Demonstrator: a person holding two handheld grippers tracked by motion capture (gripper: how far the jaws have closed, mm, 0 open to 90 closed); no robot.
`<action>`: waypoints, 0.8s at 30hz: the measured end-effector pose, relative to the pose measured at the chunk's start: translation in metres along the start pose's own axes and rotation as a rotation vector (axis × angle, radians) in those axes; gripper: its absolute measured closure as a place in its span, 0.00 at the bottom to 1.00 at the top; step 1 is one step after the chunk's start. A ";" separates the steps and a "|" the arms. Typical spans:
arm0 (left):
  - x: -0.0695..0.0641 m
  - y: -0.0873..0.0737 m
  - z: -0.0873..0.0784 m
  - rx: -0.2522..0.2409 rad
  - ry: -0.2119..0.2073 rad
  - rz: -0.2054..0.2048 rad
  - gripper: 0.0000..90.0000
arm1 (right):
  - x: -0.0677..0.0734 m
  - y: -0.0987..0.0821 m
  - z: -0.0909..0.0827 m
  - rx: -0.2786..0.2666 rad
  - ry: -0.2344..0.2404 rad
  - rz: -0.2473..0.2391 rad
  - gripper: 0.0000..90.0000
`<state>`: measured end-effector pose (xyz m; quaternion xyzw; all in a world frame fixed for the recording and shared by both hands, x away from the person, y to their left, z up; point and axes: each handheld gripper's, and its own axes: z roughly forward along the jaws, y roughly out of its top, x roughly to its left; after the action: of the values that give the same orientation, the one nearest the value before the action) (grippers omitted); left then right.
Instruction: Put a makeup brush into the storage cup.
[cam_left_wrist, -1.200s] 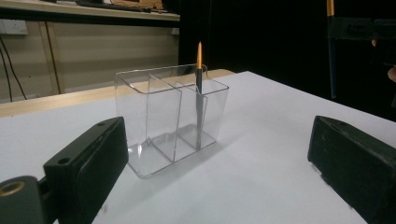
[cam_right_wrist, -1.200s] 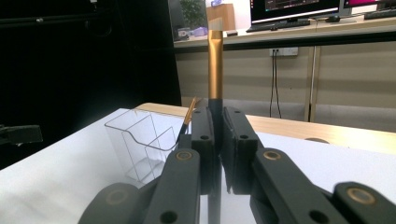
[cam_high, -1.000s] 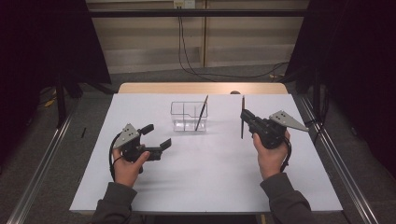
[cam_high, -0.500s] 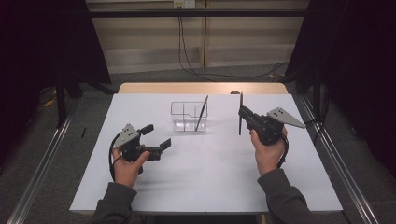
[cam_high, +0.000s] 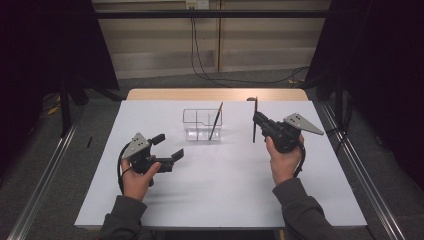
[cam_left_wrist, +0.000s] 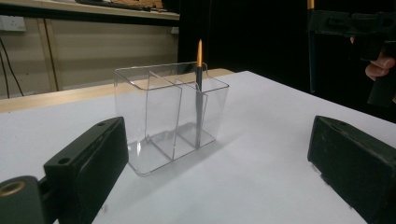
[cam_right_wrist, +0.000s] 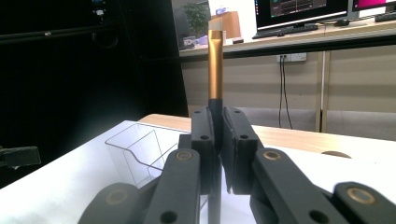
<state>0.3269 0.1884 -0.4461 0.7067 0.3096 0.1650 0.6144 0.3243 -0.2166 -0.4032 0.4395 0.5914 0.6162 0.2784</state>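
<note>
One clear plastic three-compartment holder (cam_high: 202, 126) stood far-centre on the white desk (cam_high: 220, 195), with one black brush (cam_high: 216, 122) leaning inside it. A second black, gold-ferruled brush (cam_high: 255, 120) stood upright just right of the holder, clenched by the right hand-held gripper (cam_high: 261, 123). The left hand-held gripper (cam_high: 169, 149) rested released, near-left, with bare desk around it.

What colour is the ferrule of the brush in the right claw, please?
Copper-gold ferrule on a black-handled brush; clearest in the right gripper view.
</note>
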 end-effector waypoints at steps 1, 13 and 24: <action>0.000 0.000 0.000 0.000 0.006 -0.001 0.05 | 0.000 0.000 0.001 0.000 0.000 0.000 0.94; 0.000 0.001 0.000 -0.012 -0.012 -0.003 0.05 | 0.001 0.001 0.010 -0.006 0.016 -0.001 0.94; -0.001 0.001 0.000 -0.005 -0.008 0.007 0.05 | 0.003 0.003 0.019 -0.015 0.026 -0.005 0.94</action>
<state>0.3266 0.1879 -0.4450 0.7070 0.3042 0.1653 0.6167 0.3401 -0.2055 -0.4018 0.4278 0.5915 0.6256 0.2753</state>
